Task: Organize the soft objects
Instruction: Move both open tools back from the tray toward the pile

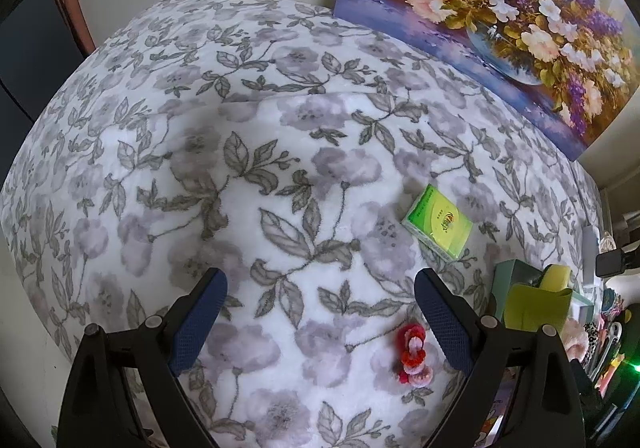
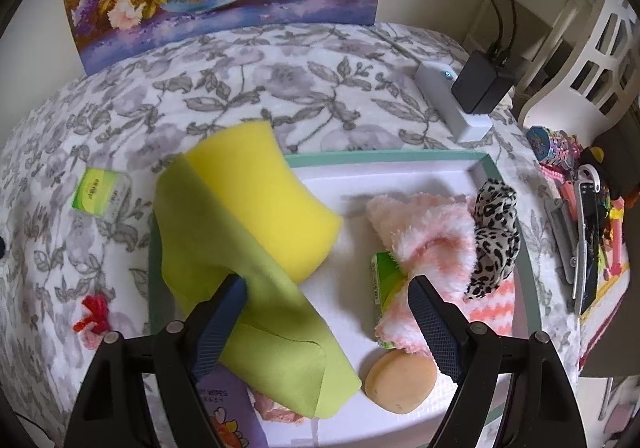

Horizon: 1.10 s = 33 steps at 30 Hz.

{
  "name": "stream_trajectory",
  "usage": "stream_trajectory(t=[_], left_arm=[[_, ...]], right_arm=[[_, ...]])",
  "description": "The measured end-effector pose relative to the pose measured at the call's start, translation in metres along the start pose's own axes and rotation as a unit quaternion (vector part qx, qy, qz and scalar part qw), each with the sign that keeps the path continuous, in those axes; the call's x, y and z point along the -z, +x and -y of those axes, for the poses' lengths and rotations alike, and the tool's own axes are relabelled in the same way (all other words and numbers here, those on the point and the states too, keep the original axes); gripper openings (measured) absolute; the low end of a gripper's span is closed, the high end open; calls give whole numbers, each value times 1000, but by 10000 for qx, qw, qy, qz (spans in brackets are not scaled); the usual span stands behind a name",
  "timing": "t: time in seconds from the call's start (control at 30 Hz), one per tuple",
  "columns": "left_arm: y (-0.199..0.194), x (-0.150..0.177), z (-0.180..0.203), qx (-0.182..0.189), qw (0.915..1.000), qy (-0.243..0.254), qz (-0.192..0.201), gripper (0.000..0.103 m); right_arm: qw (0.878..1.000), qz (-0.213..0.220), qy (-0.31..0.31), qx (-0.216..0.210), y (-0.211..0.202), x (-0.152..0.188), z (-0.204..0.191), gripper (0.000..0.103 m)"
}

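Note:
My left gripper (image 1: pixel 320 284) stands open above the floral blanket (image 1: pixel 240 128), nothing between its fingers. A red and pink knitted hair tie (image 1: pixel 414 354) lies just inside its right finger, and a green tissue pack (image 1: pixel 438 222) lies farther off to the right. My right gripper (image 2: pixel 326 290) hangs open over a white tray with a teal rim (image 2: pixel 384 157). Inside the tray are a yellow sponge (image 2: pixel 260 200), a green cloth (image 2: pixel 248 308) under the left finger, a pink fluffy item (image 2: pixel 424 240), a leopard scrunchie (image 2: pixel 494 236), a second green pack (image 2: pixel 386 280) and a tan round sponge (image 2: pixel 402 382).
A flower painting (image 1: pixel 500 8) leans on the wall behind the bed. A white power strip (image 2: pixel 452 104) with a black adapter (image 2: pixel 482 82) lies past the tray. Clutter of small items (image 2: pixel 588 232) sits at the right edge. The hair tie (image 2: pixel 94 318) and tissue pack (image 2: pixel 100 194) lie left of the tray.

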<state>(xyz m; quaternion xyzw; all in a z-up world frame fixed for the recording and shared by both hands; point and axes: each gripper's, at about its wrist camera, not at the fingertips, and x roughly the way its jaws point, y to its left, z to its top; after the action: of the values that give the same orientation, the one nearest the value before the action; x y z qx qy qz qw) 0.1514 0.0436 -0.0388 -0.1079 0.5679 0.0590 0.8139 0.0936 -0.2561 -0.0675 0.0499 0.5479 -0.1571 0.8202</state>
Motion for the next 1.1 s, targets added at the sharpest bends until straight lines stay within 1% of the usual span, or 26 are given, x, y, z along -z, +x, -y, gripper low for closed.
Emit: stream_trajectory(t=[0.13,0.37,0.47,0.67,0.8,1.0,1.1], left_arm=[[-2,0,1,-14,10000,26,32,95],[-7,-1,1,-22,9999,48,113,95],[-7,-1,2,-23,9999,58,88,95],[-1,1,3,-3,10000,90,-15,95],[3,2,3,-28,9999,96,-74,95],[15,5,1,-80,9996,97,-264,95],[27,8,0,-143,9989,95,-432,95]], right_arm=[[9999,86,58,-138,-14,-3,1,86],[9983,482,-32,-330,-45,-9,-8,86],[9970,542,-86,-537,-51,-9,-17,86],[9942,463,-385,-887,-51,-4,-48,86],[9907,362,-523,-1206,-48,1,-69,86],[9868,157,-776,-1411,-38,12,-99,86],[9854,39,-928,-1428,-31,16,-112,86]])
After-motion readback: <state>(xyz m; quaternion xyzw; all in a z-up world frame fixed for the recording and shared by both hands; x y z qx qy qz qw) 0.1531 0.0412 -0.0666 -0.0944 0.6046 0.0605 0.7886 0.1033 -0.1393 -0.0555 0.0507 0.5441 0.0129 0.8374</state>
